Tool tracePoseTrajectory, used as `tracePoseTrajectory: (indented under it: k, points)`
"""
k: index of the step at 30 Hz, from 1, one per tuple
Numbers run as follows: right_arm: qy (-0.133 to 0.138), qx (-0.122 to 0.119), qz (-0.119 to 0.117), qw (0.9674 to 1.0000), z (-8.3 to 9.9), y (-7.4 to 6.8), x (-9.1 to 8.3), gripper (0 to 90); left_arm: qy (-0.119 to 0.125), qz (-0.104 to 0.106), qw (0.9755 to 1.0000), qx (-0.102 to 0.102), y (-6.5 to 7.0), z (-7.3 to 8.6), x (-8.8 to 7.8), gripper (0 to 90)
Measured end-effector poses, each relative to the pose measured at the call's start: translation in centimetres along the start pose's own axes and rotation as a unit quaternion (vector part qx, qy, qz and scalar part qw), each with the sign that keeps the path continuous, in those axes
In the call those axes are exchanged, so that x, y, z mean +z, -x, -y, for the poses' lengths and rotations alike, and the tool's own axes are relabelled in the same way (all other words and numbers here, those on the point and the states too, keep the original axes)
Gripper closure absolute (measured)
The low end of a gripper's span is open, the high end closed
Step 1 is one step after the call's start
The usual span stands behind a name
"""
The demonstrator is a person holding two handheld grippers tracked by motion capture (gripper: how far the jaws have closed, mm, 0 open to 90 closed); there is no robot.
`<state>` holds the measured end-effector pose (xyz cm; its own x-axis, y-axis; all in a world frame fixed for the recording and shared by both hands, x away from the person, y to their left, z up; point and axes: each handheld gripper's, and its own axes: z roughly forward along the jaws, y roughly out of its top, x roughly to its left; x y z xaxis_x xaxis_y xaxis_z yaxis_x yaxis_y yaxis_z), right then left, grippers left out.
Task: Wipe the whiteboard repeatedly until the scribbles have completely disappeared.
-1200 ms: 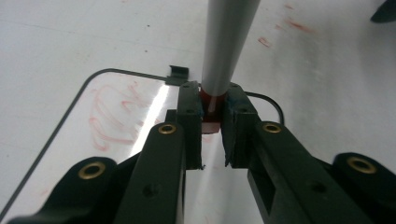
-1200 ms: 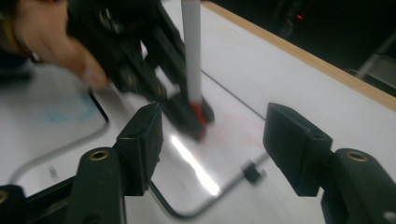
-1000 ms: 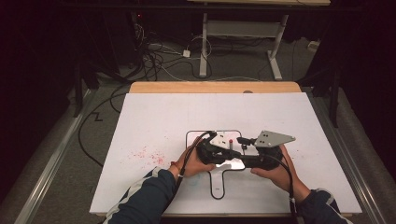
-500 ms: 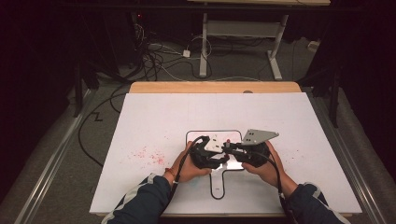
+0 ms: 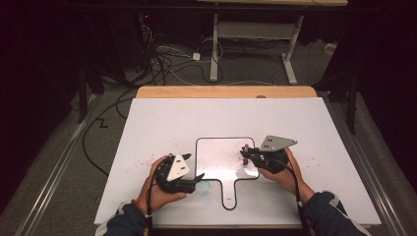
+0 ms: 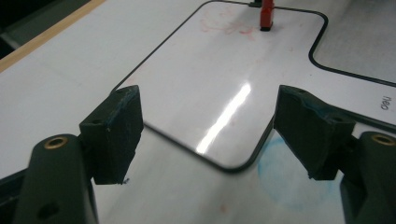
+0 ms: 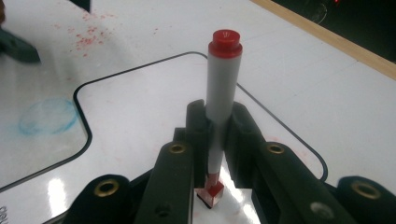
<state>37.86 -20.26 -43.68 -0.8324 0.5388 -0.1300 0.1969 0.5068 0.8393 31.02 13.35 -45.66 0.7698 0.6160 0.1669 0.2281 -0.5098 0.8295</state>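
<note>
A small white board (image 5: 221,157) with a black rim and a handle lies on the table. My right gripper (image 5: 246,155) is shut on a grey marker (image 7: 223,84) with a red end cap. The marker stands upright between the jaws of this gripper (image 7: 217,135), its red lower end touching the board (image 7: 140,107). My left gripper (image 5: 199,178) sits at the board's front left corner, and its jaws have just been opening. In the left gripper view this gripper (image 6: 210,135) has nothing between its pads, and the marker (image 6: 267,14) stands far across the board (image 6: 210,74).
A faint blue smudge (image 5: 206,184) marks the table beside the board's handle. Red specks (image 5: 142,162) dot the white sheet left of the board. The wooden table edge (image 5: 226,92) runs along the far side, with cables and desk legs on the floor beyond.
The left gripper has let go, opened and moved left and toward the front, away from the right gripper. The right gripper has stayed put over the board with the marker.
</note>
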Motion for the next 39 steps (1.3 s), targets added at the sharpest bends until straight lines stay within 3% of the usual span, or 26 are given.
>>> tracePoseTrajectory:
  k: [3, 7, 15, 19, 22, 24, 27, 30, 34, 35, 37, 39]
  points:
    - [0.007, 0.008, -0.021, 0.9997, 0.7, -0.5, -0.9, 81.6, 0.004, -0.013, 0.9998, -0.017, -0.1, 1.4, -1.7, 22.8]
    - [0.001, -0.002, -0.03, 0.9996, 1.0, -0.9, -1.7, 81.6, -0.004, -0.024, 0.9993, -0.029, 0.0, 3.0, -3.1, 22.8]
    - [0.017, -0.001, -0.003, 0.9999, -0.3, 1.2, 1.5, 81.7, -0.016, -0.018, 0.9995, -0.021, -0.1, 3.2, -2.5, 22.8]
    - [0.015, 0.008, 0.023, 0.9996, -1.0, 2.4, 3.0, 81.7, -0.019, -0.013, 0.9995, -0.024, -0.3, 3.3, -2.4, 22.8]
    - [0.003, 0.009, 0.056, 0.9984, -1.4, 3.5, 3.7, 81.7, -0.015, -0.014, 0.9994, -0.027, -0.4, 3.4, -2.5, 22.8]
    - [-0.007, 0.011, 0.084, 0.9964, -1.6, 4.3, 3.9, 81.7, -0.014, -0.015, 0.9994, -0.028, -0.4, 3.4, -2.6, 22.8]
    - [-0.01, 0.02, 0.107, 0.994, -1.5, 5.3, 3.9, 81.7, -0.016, -0.016, 0.9994, -0.028, -0.4, 3.4, -2.6, 22.8]
    - [-0.004, 0.048, 0.088, 0.9949, -1.2, 5.5, 3.4, 81.7, -0.014, -0.016, 0.9993, -0.029, -0.4, 3.3, -2.6, 22.7]
    - [0.009, 0.064, 0.041, 0.9971, -0.7, 3.9, 2.6, 81.6, -0.008, -0.016, 0.9994, -0.031, -0.4, 3.3, -2.8, 22.5]
    - [0.007, 0.058, 0.036, 0.9977, -0.7, 3.6, 2.4, 81.6, -0.009, -0.016, 0.9994, -0.03, -0.4, 3.3, -2.8, 22.5]
    - [0.002, 0.043, 0.04, 0.9983, -0.7, 3.1, 2.1, 81.7, -0.008, -0.014, 0.9994, -0.031, -0.3, 3.3, -2.7, 22.5]
    - [-0.003, 0.03, 0.062, 0.9976, -0.7, 3.4, 2.2, 81.6, -0.009, -0.014, 0.9995, -0.027, -0.3, 3.2, -2.7, 22.5]
